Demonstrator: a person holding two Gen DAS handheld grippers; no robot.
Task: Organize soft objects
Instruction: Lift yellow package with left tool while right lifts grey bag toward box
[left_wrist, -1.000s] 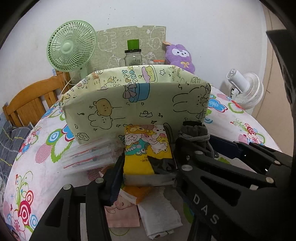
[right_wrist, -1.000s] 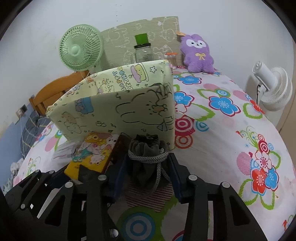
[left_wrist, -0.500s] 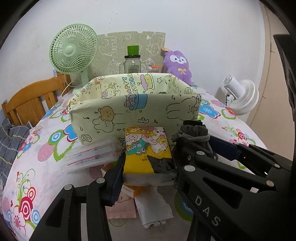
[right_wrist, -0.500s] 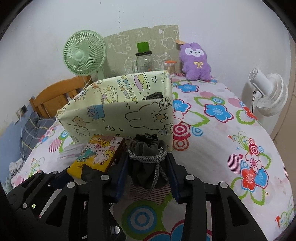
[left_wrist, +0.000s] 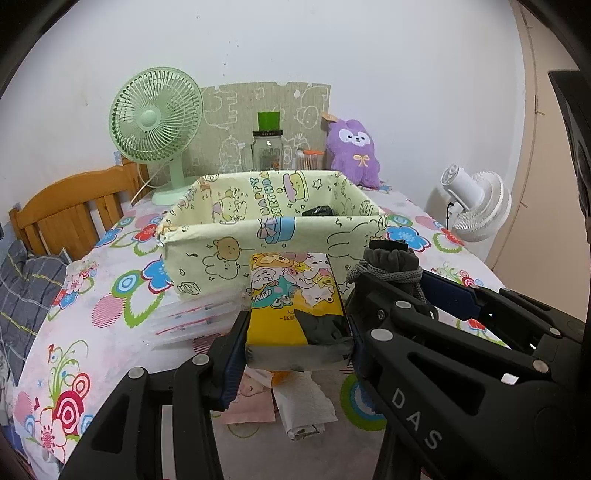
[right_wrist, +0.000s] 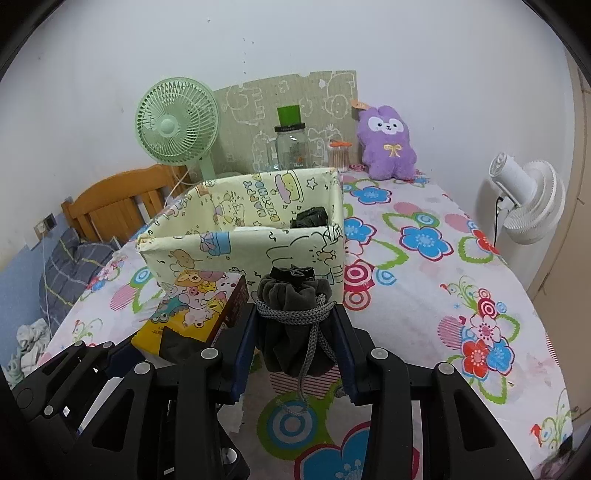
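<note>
Left wrist view: the left claw (left_wrist: 297, 332) grips one yellow cartoon-printed tissue pack (left_wrist: 293, 291); the right claw (right_wrist: 295, 339) grips one grey drawstring pouch (right_wrist: 291, 317). Both are held near one printed box (left_wrist: 229, 254) on the table (right_wrist: 424, 295), with two fans behind.

- A table with a flower cloth (right_wrist: 424, 295) holds everything.
- A yellow cartoon box (left_wrist: 236, 254) sits in the middle.
- Behind the box stand a green fan (left_wrist: 157, 122), a glass jar (left_wrist: 267, 149) and a purple plush toy (left_wrist: 354, 147).
- In front of the box lie clear packets (left_wrist: 192, 317) and folded cloths (left_wrist: 303, 410).
</note>
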